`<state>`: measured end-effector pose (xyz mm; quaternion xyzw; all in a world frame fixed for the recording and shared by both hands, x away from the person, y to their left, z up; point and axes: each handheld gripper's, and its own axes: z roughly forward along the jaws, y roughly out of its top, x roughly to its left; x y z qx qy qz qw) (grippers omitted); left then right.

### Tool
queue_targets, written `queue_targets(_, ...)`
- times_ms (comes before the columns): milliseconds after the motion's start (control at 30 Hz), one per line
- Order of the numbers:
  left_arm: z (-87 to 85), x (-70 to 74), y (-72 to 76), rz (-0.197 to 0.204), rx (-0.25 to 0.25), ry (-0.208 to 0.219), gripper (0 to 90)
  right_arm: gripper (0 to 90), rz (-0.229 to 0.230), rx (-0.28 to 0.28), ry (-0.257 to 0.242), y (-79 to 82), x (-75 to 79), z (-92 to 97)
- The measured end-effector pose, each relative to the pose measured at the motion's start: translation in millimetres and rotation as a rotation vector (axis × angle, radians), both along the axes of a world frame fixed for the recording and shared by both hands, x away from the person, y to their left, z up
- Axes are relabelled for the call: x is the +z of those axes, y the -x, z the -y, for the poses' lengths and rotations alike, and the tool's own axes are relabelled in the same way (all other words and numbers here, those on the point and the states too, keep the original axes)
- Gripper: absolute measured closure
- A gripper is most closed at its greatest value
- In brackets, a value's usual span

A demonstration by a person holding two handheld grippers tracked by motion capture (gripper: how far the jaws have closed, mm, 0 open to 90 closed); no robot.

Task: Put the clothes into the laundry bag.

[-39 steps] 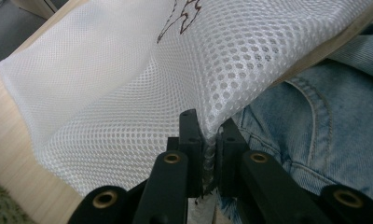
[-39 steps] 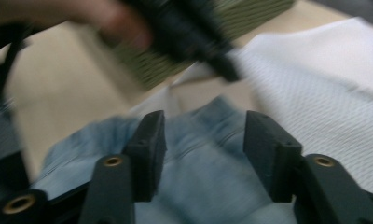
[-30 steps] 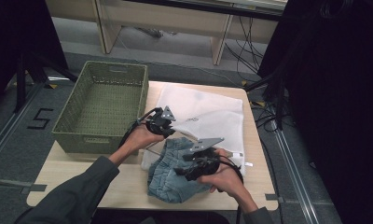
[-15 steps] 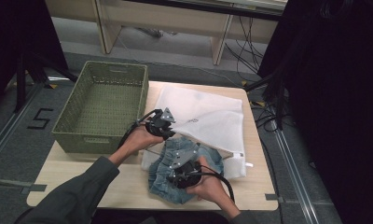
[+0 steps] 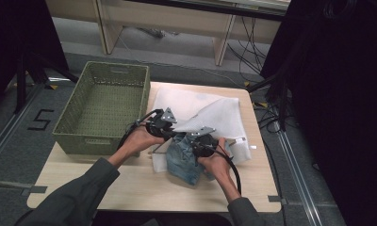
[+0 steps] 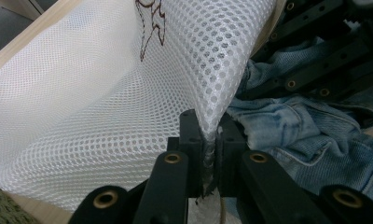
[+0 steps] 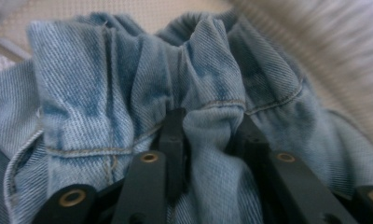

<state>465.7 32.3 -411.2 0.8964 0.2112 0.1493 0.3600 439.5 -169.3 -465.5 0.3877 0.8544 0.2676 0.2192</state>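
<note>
— Where do we find the denim garment [image 5: 184, 157]?
— We see it bunched on the wooden surface [image 5: 130, 181], at the near edge of the white mesh bag [image 5: 210, 113], partly under the bag's lifted flap.
— And our right gripper [image 7: 208, 128]?
— Its jaws pinch a gathered fold of the denim between them.
— The left gripper [image 6: 208, 149]?
— We see it clamped narrow on the edge of the mesh bag, holding that edge raised above the denim; the other gripper's black linkage sits just beyond.
— What else do we see?
— A green woven basket [image 5: 102, 106] stands at the left of the surface, beside the bag.
</note>
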Motion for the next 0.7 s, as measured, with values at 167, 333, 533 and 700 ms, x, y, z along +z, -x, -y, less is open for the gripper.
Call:
queue_targets(167,-0.5,-2.9,-2.0,-0.01,0.007,0.008,83.1,46.3,-0.004,-0.022,-0.164,4.3,30.2,10.9)
queue_targets(333,-1.2,-2.6,-1.2,-0.014,0.019,0.013,82.8,41.7,0.034,0.062,-0.238,33.0,58.2,18.4)
queue_targets(533,-1.3,-2.7,-1.3,-0.014,0.016,0.01,82.7,40.2,-0.013,0.177,-0.241,71.7,57.3,16.0)
queue_targets(700,-1.3,-2.8,-1.3,-0.016,0.017,0.012,82.6,36.9,-0.091,0.236,-0.129,87.2,27.5,-1.9)
